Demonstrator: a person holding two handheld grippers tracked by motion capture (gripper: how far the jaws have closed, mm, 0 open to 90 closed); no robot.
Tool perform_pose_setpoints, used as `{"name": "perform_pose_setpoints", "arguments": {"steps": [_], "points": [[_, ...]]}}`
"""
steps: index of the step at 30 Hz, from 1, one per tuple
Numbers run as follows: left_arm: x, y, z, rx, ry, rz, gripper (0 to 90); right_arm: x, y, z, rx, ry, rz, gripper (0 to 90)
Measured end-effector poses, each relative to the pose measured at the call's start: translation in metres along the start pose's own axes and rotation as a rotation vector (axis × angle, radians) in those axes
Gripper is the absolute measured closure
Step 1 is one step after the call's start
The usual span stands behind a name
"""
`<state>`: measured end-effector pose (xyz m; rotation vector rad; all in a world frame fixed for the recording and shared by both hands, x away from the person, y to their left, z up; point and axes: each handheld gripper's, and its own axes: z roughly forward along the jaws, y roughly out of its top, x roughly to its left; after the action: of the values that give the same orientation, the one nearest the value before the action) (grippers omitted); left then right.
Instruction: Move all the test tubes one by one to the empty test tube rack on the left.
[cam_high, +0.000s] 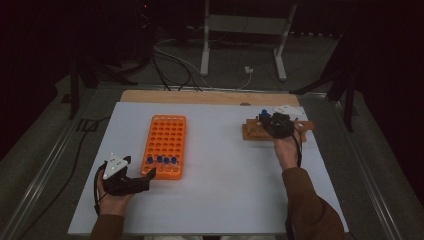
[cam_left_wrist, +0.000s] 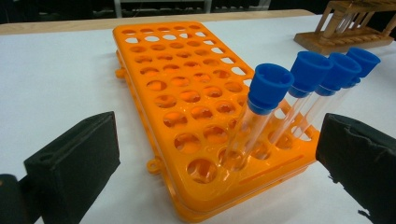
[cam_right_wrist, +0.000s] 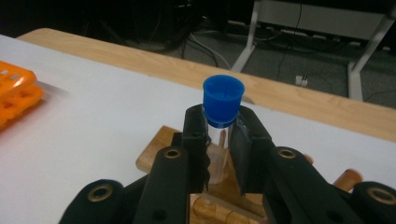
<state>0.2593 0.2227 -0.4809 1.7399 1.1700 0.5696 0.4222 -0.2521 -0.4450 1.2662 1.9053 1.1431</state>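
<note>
My left hand (cam_high: 112, 192) rests low at the near left of the table, forearm coming in from the near edge. It holds the left gripper (cam_high: 140, 172) roughly level, aimed right and slightly away from me. In the left gripper view its two black jaws stand wide apart, pads facing each other with nothing pressed between them.

My right arm, in a brown sleeve (cam_high: 310, 205), stretches much farther out, to the far right. The right hand (cam_high: 286, 150) holds the right gripper (cam_high: 267, 122) pointing away from me. In the right gripper view its jaws are drawn in close, clamped on a capped tube (cam_right_wrist: 222, 121).
</note>
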Motion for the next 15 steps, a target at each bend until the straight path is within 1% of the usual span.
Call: {"name": "perform_pose_setpoints", "arguments": {"steps": [5,15], "points": [[0.0,0.0,-0.001,-0.002,0.005,-0.002,0.6,-0.001,0.008,-0.009,-0.023,-0.003,-0.012,77.3],[0.001,0.001,-0.001,-0.004,0.009,-0.002,0.6,0.001,0.021,-0.023,-0.053,0.012,-0.036,77.4]]}}
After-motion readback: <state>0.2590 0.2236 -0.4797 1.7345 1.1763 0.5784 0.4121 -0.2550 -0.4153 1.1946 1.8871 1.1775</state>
